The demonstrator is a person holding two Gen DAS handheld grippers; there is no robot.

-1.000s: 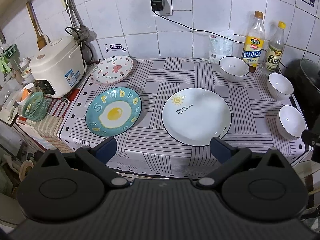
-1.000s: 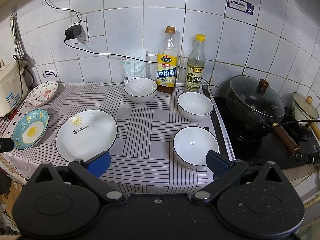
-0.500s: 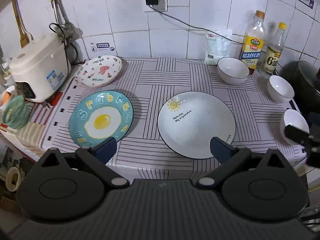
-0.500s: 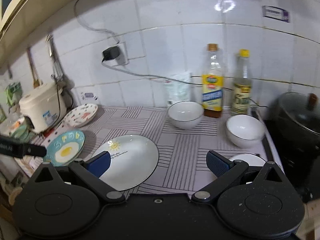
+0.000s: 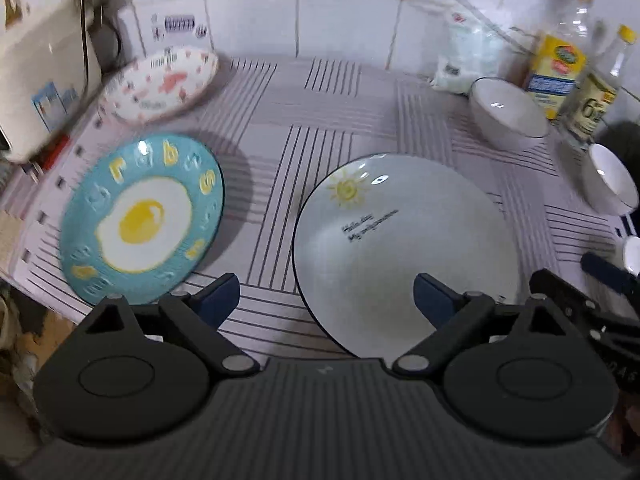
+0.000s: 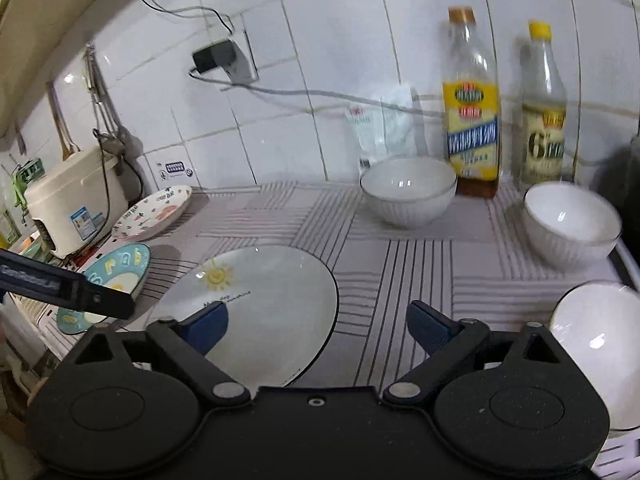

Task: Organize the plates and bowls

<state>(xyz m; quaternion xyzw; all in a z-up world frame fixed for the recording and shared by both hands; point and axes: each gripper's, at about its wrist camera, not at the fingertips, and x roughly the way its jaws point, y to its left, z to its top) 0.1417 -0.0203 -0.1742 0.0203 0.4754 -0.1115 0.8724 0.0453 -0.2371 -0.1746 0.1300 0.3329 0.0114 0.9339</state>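
Note:
A large white plate with a sun drawing point(image 5: 404, 248) lies mid-counter; it also shows in the right wrist view point(image 6: 256, 308). A teal fried-egg plate point(image 5: 140, 220) lies to its left, and a small pink-patterned plate point(image 5: 160, 84) sits behind that. Three white bowls stand to the right: a far one point(image 6: 408, 190), a middle one point(image 6: 570, 226) and a near one point(image 6: 596, 340). My left gripper point(image 5: 326, 298) is open and empty over the counter's front edge, between the two near plates. My right gripper point(image 6: 316, 324) is open and empty at the white plate's near right rim.
A white rice cooker point(image 6: 72, 204) stands at the far left. Two bottles point(image 6: 474, 108) and a white bag point(image 6: 380, 124) stand against the tiled wall. A dark pot point(image 5: 620, 148) sits at the right edge. A striped cloth point(image 5: 320, 128) covers the counter.
Both grippers have moved forward and lower toward the counter. The right gripper swung left, from over the near bowl to the white plate. Both stay open.

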